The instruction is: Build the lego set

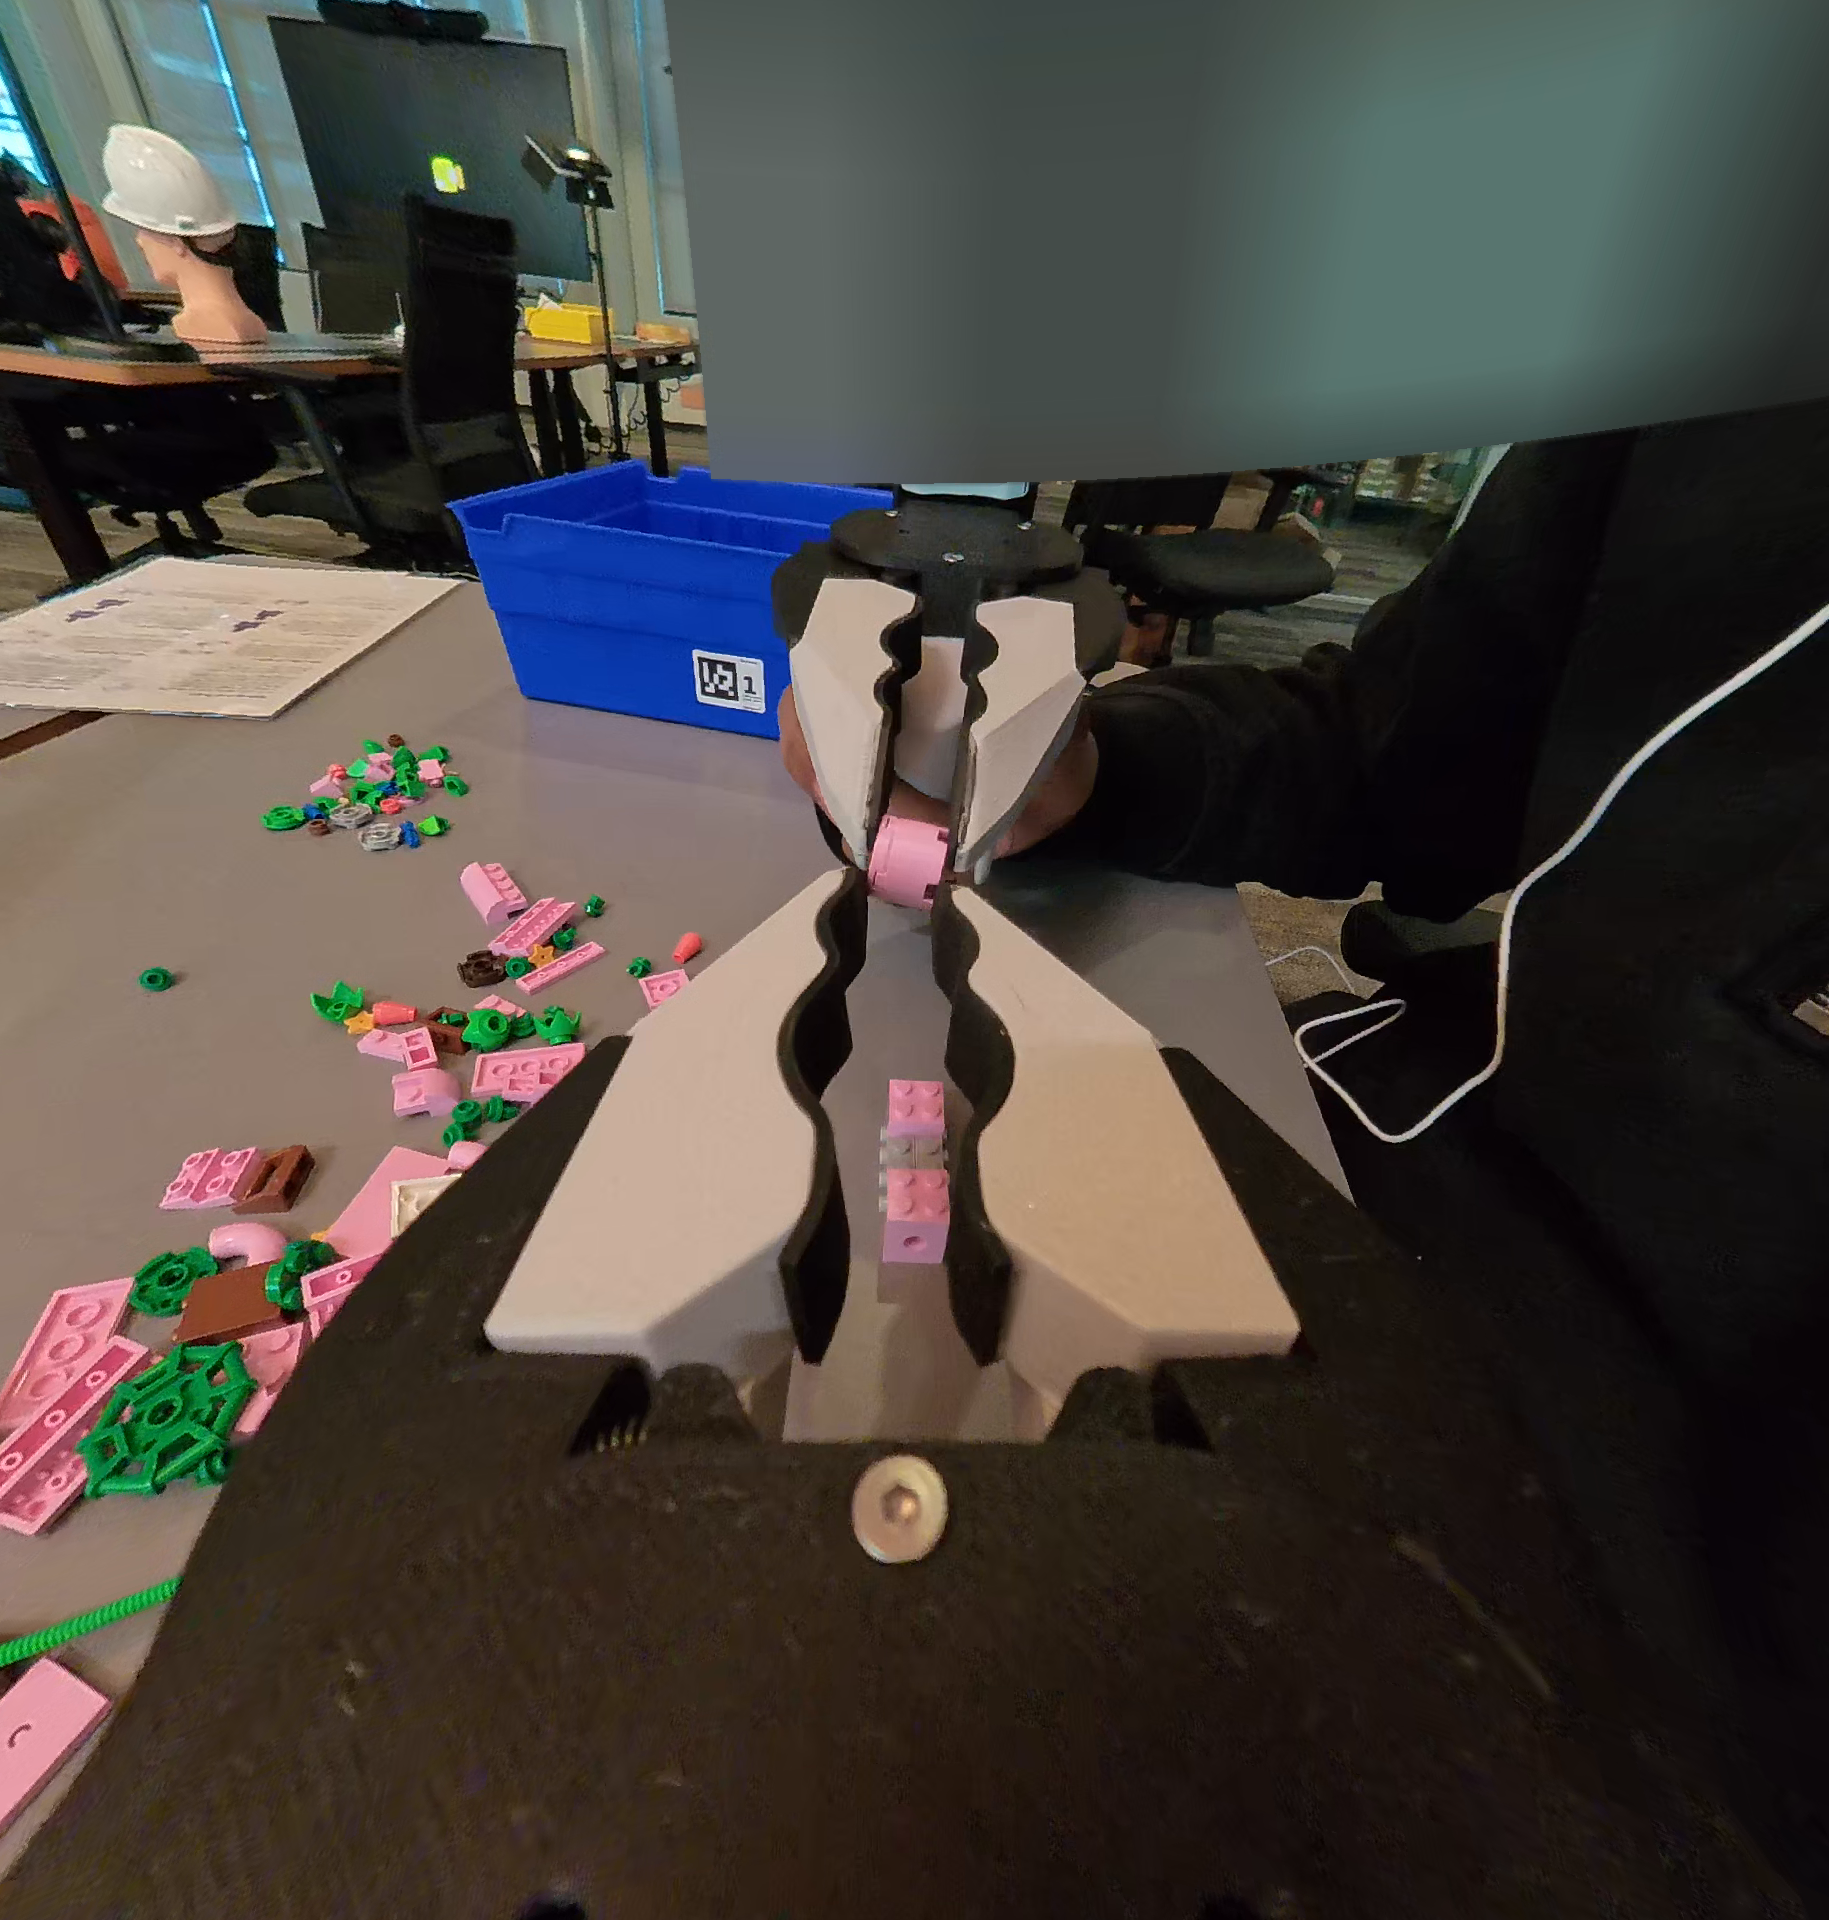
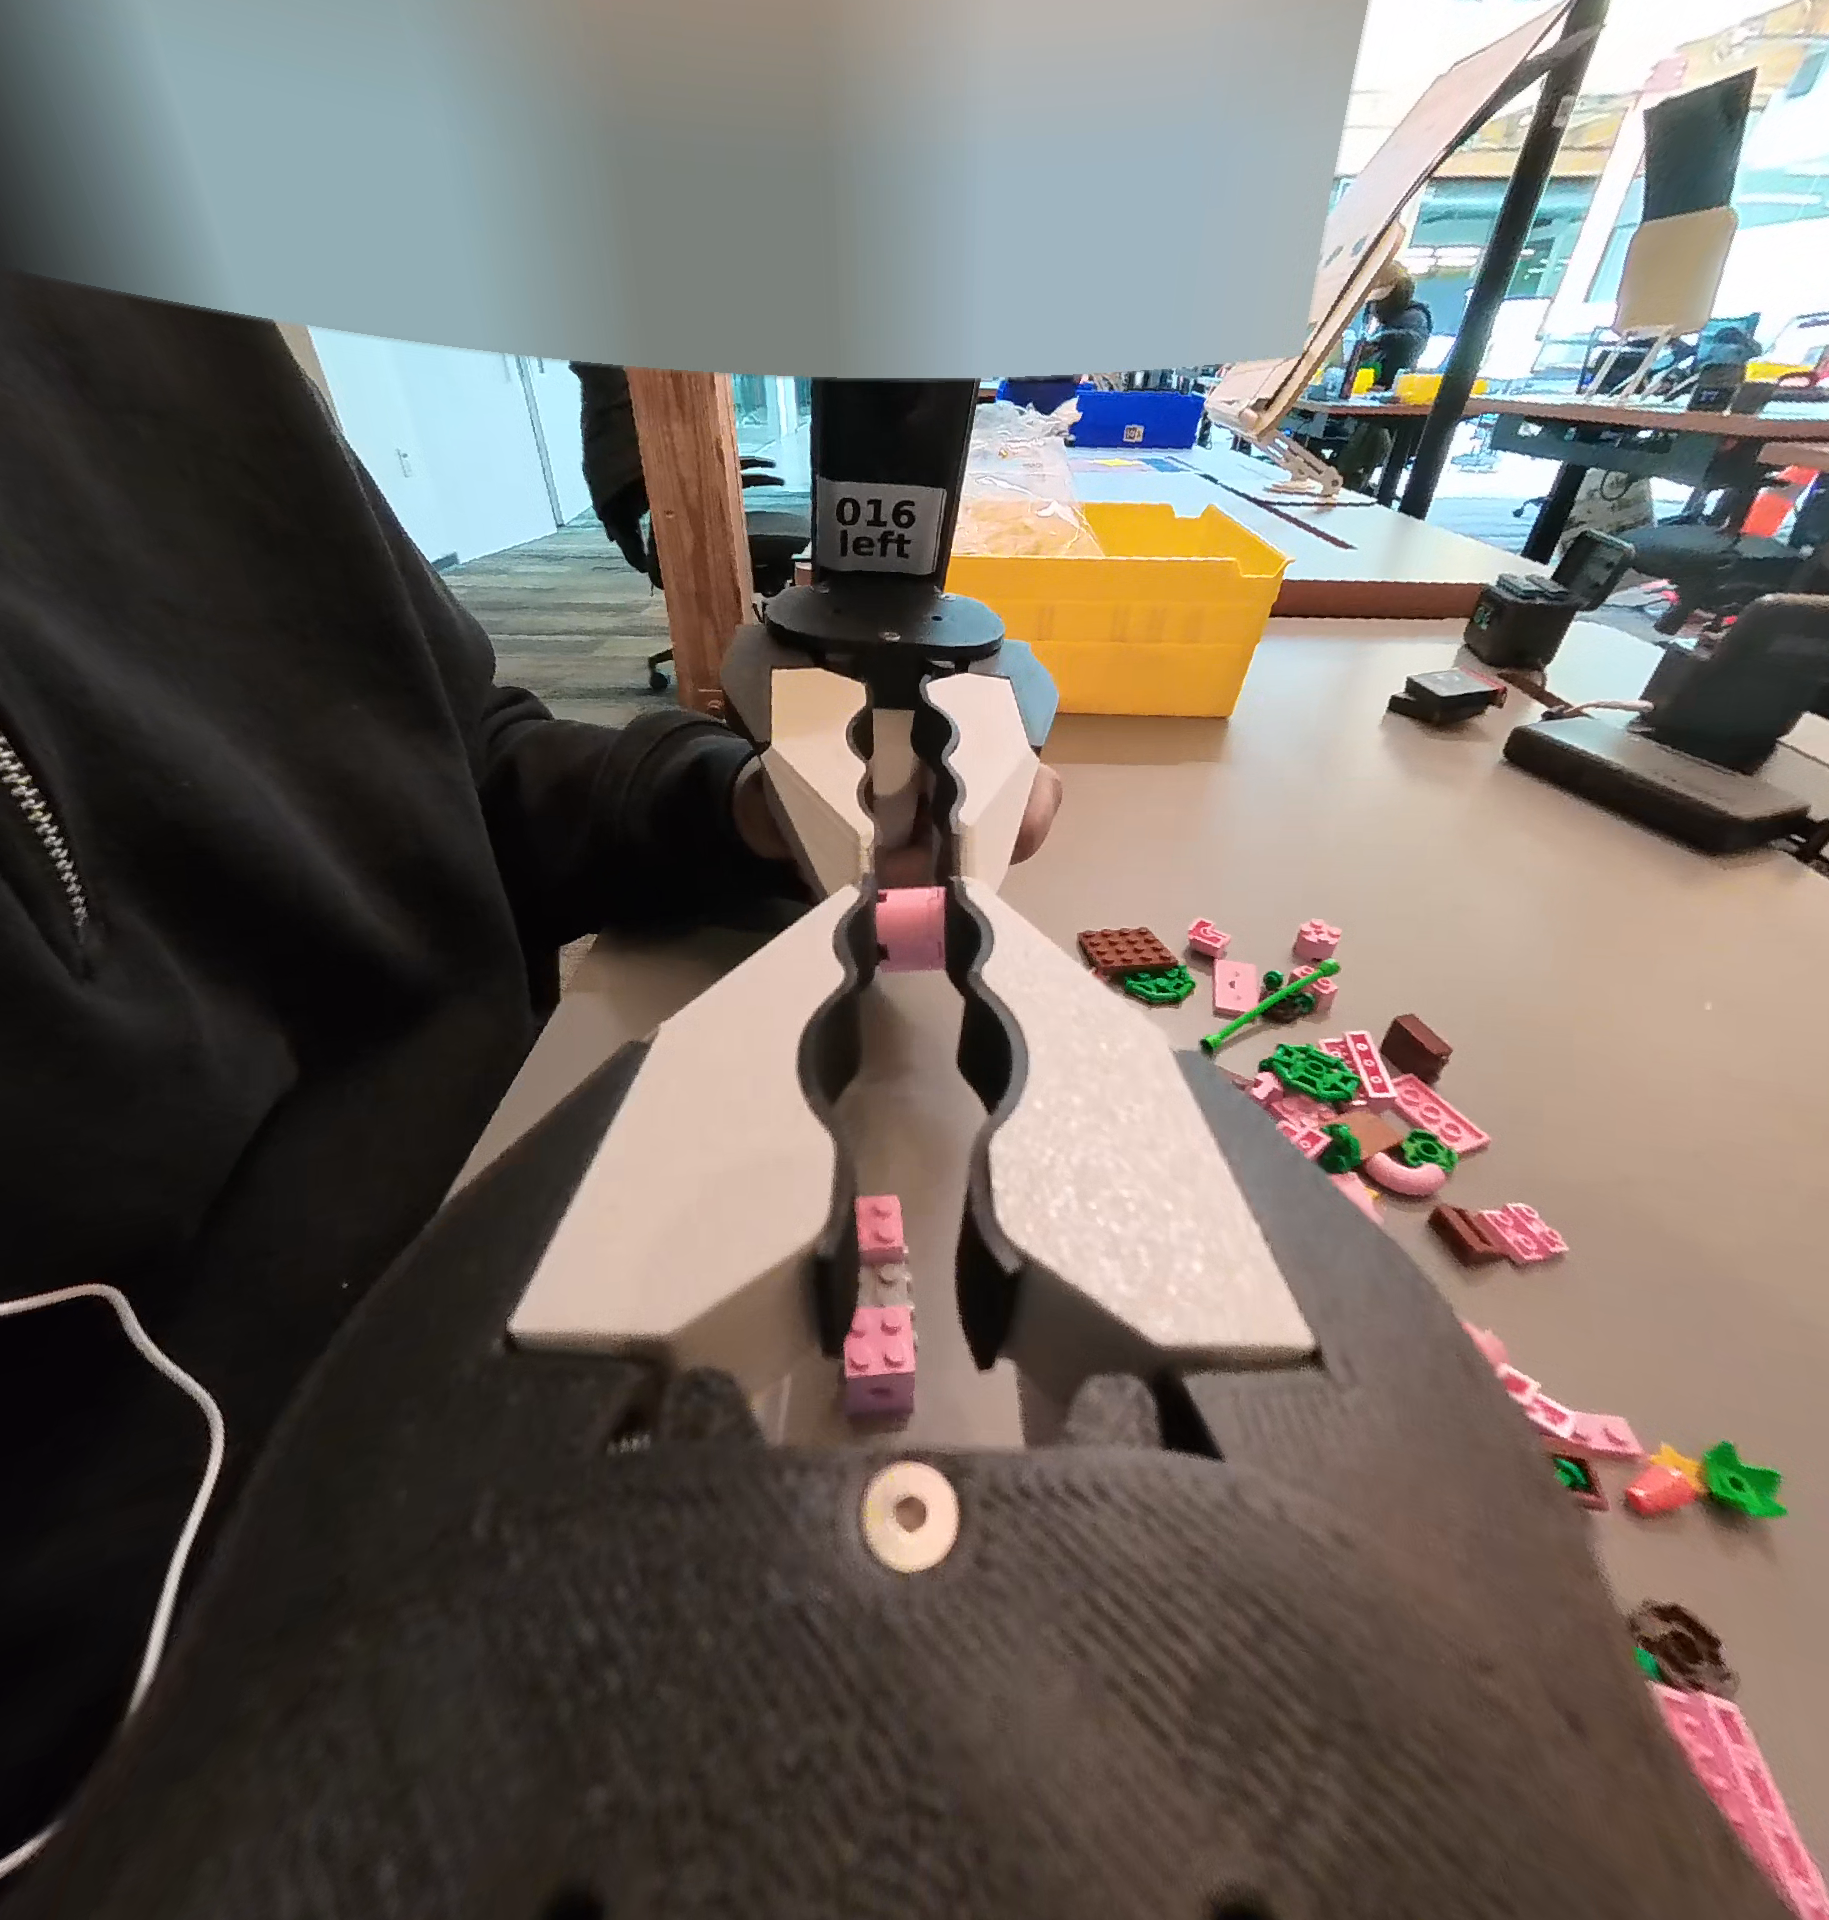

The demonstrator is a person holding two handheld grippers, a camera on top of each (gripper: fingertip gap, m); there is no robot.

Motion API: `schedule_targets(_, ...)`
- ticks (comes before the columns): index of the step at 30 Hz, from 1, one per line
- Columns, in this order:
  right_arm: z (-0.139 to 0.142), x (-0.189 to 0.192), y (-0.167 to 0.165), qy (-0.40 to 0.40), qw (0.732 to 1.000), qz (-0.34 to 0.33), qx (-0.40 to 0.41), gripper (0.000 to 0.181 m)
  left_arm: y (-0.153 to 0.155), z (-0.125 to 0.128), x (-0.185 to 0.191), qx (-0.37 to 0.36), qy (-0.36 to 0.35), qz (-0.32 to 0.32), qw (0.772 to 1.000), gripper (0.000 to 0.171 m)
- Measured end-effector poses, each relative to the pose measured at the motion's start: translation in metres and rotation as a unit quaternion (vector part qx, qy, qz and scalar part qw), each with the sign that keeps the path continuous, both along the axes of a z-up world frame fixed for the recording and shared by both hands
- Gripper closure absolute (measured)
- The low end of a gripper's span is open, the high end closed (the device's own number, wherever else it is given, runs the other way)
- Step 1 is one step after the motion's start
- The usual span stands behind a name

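My two grippers meet tip to tip above the grey table's near edge. My right gripper (image 2: 910, 920) is shut on a pink round brick (image 2: 910, 930), which also shows in the left wrist view (image 1: 905, 857). My left gripper (image 1: 902, 896) has its jaws about a brick's width apart, with its tips at the brick's free end. I cannot tell whether it grips the brick. On the table below lies a small pink-grey-pink brick assembly (image 1: 915, 1174), seen through the jaws in both views (image 2: 882, 1314).
Loose pink, green and brown pieces (image 1: 453, 997) (image 2: 1357, 1091) lie scattered on the table. A blue bin (image 1: 619, 613), a printed sheet (image 1: 193, 634), a yellow bin (image 2: 1128, 613) and dark devices (image 2: 1658, 769) stand farther off. A person's black jacket (image 1: 1616, 831) is close. My left and right fingertips are right by each other.
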State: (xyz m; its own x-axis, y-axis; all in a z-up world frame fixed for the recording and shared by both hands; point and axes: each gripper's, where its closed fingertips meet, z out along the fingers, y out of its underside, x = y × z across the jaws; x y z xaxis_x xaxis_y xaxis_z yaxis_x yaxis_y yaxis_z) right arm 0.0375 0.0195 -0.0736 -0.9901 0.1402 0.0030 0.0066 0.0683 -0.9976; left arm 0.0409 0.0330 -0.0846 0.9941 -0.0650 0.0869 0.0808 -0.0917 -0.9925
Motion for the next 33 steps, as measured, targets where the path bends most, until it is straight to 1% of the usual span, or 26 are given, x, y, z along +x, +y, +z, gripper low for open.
schedule_targets(6, -0.004, -0.001, -0.001, 0.012, 1.0, -0.008, 0.024, 0.17, 0.0, -0.003, -0.001, -0.008, 0.006, 0.003, 1.0, 0.162)
schedule_targets(10, 0.0, -0.003, -0.001, 0.018, 1.0, -0.013, 0.0, 0.169, -0.002, 0.0, -0.004, 0.002, 0.007, 0.012, 1.0, 0.162)
schedule_targets(13, 0.002, -0.006, -0.002, 0.049, 0.998, -0.03, -0.012, 0.169, -0.003, 0.002, -0.007, 0.006, 0.012, 0.021, 1.0, 0.162)
schedule_targets(15, 0.003, -0.008, 0.0, 0.069, 0.997, -0.041, -0.009, 0.153, -0.004, 0.003, -0.009, 0.009, 0.012, 0.027, 1.0, 0.162)
schedule_targets(16, 0.003, -0.008, 0.0, 0.071, 0.997, -0.042, -0.009, 0.151, -0.005, 0.004, -0.01, 0.012, 0.009, 0.029, 0.999, 0.162)
schedule_targets(19, 0.004, -0.007, 0.002, 0.06, 0.997, -0.035, -0.013, 0.152, -0.007, 0.007, -0.011, 0.024, 0.0, 0.028, 0.999, 0.162)
schedule_targets(22, 0.001, -0.005, 0.0, 0.045, 0.999, -0.021, -0.01, 0.159, -0.005, 0.006, -0.01, 0.019, 0.006, 0.025, 0.999, 0.162)
schedule_targets(27, -0.003, -0.006, -0.001, 0.035, 0.999, -0.02, -0.003, 0.166, -0.005, 0.006, -0.007, 0.022, 0.002, 0.017, 1.0, 0.162)
schedule_targets(30, -0.002, -0.005, 0.0, 0.023, 1.0, -0.012, -0.007, 0.167, -0.004, 0.007, -0.006, 0.025, -0.002, 0.012, 1.0, 0.162)
schedule_targets(33, -0.002, -0.005, 0.001, 0.03, 0.999, -0.013, -0.003, 0.167, -0.003, 0.006, -0.006, 0.025, -0.017, 0.007, 1.0, 0.162)
